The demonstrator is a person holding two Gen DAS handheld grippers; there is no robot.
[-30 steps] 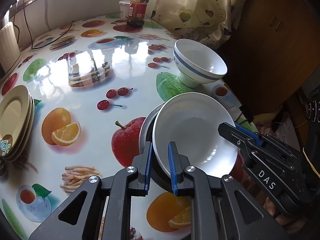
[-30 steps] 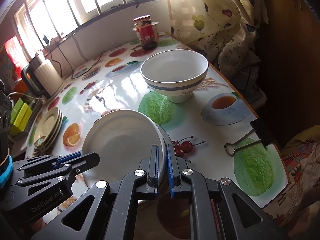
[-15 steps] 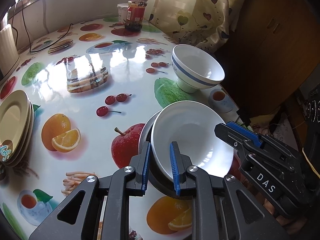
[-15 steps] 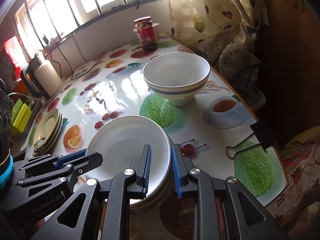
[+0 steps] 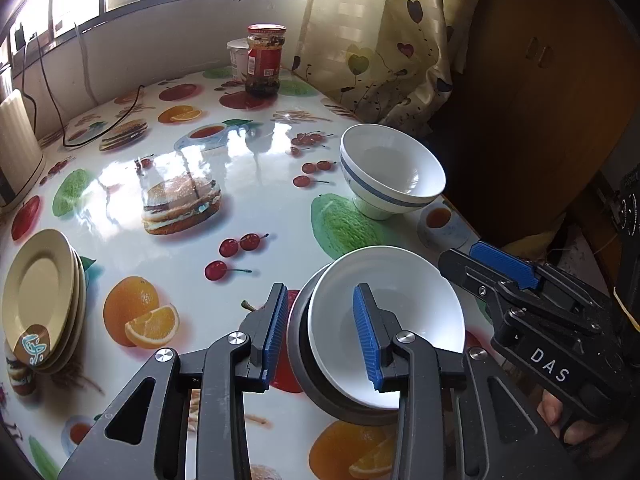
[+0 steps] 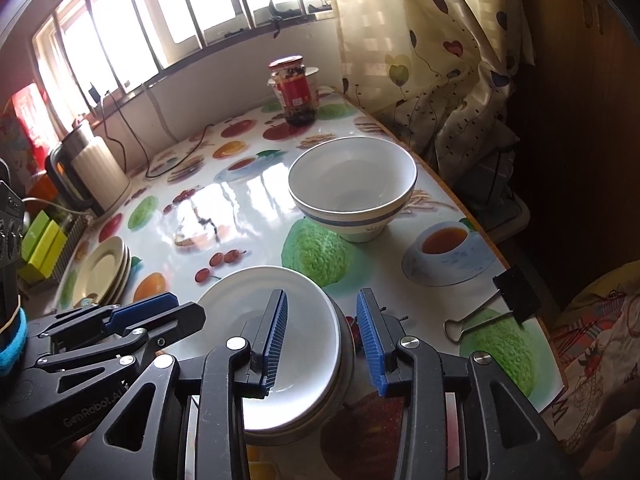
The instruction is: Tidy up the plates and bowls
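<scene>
Left gripper (image 5: 320,330): jaws spread, straddling the near-left rim of the white bowl (image 5: 396,312), nothing pinched; one blue pad inside the bowl, the other outside the grey bowl (image 5: 298,344) under it. Right gripper (image 6: 322,338): jaws spread likewise, straddling the right rim of the same stack, one pad over the white bowl's inside, the other outside at 3 o'clock. Whether any pad touches a rim cannot be told.

The white bowl is seen nested in the grey bowl, low centre in both views, on the fruit-print table (image 5: 248,200). It looks seated slightly off-centre, more grey rim being shown on the left.

A blue-striped bowl (image 5: 392,176) is seen at 1 o'clock from the stack, standing apart, near the table's right edge. A stack of cream plates (image 5: 40,300) is at 9 o'clock, well apart. A jar (image 5: 263,60) is at the far side, 12 o'clock. A binder clip (image 6: 496,304) is seen at 3 o'clock in the right view, near the edge.

Risks judged:
- With pads on both sides of the rims, the stack could be dragged or tipped if either gripper is pulled sideways, not straight up.
- The glossy cloth is likely slick, so a nudged stack could slide.
- The striped bowl sits close to the edge and could be knocked off by a careless reach.
- The clip could be snagged by the right gripper.
</scene>
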